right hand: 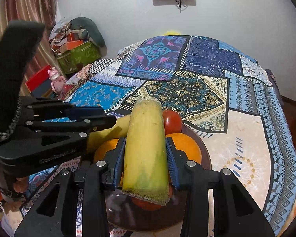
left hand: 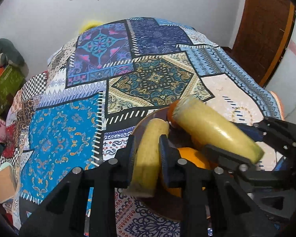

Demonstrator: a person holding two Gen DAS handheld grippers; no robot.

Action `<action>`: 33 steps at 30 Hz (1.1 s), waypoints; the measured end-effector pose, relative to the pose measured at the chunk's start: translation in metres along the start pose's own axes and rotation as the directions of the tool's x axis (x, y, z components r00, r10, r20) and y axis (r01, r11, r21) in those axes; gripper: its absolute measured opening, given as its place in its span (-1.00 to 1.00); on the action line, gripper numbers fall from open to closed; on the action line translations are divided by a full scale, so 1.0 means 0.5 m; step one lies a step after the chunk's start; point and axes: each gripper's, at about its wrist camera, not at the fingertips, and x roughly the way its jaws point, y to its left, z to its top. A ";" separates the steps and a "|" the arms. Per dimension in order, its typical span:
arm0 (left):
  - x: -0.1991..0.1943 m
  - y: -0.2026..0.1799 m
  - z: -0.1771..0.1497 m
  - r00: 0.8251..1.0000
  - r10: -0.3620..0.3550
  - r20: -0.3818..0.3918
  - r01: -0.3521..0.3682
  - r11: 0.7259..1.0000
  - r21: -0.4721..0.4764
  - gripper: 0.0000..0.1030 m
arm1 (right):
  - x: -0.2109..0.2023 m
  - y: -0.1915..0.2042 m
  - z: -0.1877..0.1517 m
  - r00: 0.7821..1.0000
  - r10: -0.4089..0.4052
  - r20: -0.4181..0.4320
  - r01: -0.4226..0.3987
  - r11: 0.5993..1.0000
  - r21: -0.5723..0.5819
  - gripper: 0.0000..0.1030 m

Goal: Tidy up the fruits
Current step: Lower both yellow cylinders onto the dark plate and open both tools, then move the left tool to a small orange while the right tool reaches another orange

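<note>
Over bowl [right hand: 205,158] | both hand-held grippers tilted down | left [left hand: 147,148], right [right hand: 146,154] each clamp banana piece

I see a bed [right hand: 246,138] spread with a patchwork-print cover [left hand: 69,138] in blue, navy, cream and purple blocks, running up to the pale back wall. On the cover, at my near edge, sits a dark brown bowl [right hand: 206,154]; I cannot see all of its rim. The rest of the cover looks bare from both wrist views. Something fuzzy and yellow [left hand: 89,24] shows at the bed's far end.
</note>
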 end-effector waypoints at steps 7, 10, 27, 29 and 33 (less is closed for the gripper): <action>-0.022 0.006 -0.008 1.000 -0.002 0.009 0.002 1.000 -0.010 -0.54 | 0.008 0.002 0.002 1.000 -0.003 -0.015 0.003 1.000 -0.007 -0.28; -0.036 0.001 -0.016 1.000 -0.007 0.020 0.007 1.000 -0.006 -0.49 | -0.012 0.003 0.009 1.000 -0.006 0.014 0.006 1.000 -0.003 -0.26; -0.198 -0.039 -0.094 0.992 -0.020 0.124 0.020 1.000 0.001 0.12 | -0.179 0.008 -0.026 0.993 -0.065 0.097 0.064 0.998 0.007 -0.04; -0.216 -0.037 -0.108 0.991 -0.025 0.128 0.027 1.000 -0.013 0.18 | -0.203 0.004 -0.040 0.992 -0.075 0.104 0.073 0.997 0.020 0.02; -0.242 -0.031 -0.140 0.992 -0.026 0.123 0.031 0.999 -0.035 0.22 | -0.234 -0.007 -0.075 0.988 -0.111 0.104 0.108 0.994 0.036 0.10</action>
